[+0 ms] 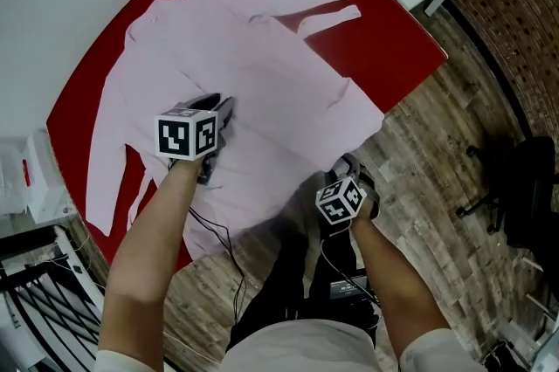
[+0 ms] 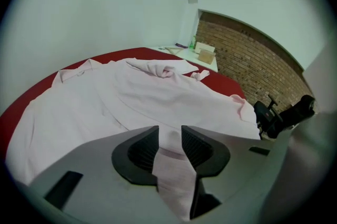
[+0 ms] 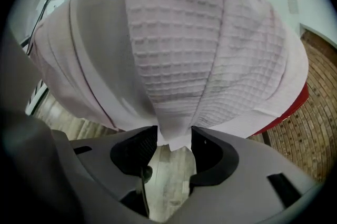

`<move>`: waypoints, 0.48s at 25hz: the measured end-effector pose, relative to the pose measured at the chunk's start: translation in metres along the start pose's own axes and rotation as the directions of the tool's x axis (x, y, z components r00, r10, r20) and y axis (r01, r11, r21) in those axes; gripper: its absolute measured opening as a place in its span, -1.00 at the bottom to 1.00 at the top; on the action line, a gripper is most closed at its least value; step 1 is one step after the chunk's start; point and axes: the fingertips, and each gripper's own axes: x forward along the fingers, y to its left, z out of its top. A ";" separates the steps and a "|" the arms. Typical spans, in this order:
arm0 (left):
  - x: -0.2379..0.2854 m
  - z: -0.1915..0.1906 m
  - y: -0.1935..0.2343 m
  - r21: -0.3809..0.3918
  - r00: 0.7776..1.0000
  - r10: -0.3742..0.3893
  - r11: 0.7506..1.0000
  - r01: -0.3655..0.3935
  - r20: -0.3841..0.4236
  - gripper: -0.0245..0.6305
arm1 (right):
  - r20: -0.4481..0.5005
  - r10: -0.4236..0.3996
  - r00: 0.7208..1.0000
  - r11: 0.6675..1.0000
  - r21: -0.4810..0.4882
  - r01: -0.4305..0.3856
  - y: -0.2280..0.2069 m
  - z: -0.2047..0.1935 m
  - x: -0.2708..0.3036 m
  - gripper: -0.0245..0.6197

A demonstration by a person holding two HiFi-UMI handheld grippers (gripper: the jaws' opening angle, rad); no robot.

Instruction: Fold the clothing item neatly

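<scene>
Bright even indoor light, soft shadows; gripper views fisheye w/ dark corners, head view bent.

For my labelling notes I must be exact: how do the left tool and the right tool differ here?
The left tool is over the red table and the spread pink shirt; the right tool is past the table's edge, above the wooden floor. The left tool's jaws stand closer together than the right tool's. Both have shirt fabric between their jaws.
</scene>
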 end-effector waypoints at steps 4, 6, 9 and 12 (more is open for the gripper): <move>0.006 0.001 0.026 -0.082 0.998 0.069 0.994 -0.070 -0.015 -0.49 | -0.029 -0.046 0.999 0.999 0.015 0.047 -0.006 -0.001 0.003 -0.38; 0.010 0.003 0.038 -0.128 0.996 0.090 0.988 -0.092 -0.016 -0.49 | -0.056 -0.066 0.996 0.997 0.033 0.068 -0.010 -0.004 0.001 -0.80; 0.015 0.011 0.048 -0.162 0.996 0.090 0.983 -0.089 -0.001 -0.50 | -0.072 -0.057 0.996 0.998 0.029 0.059 -0.009 -0.010 -0.004 -0.86; 0.013 0.019 0.058 -0.163 0.993 0.113 0.981 -0.108 0.024 -0.90 | -0.080 -0.046 0.996 0.998 0.040 0.049 -0.006 -0.019 -0.013 -0.86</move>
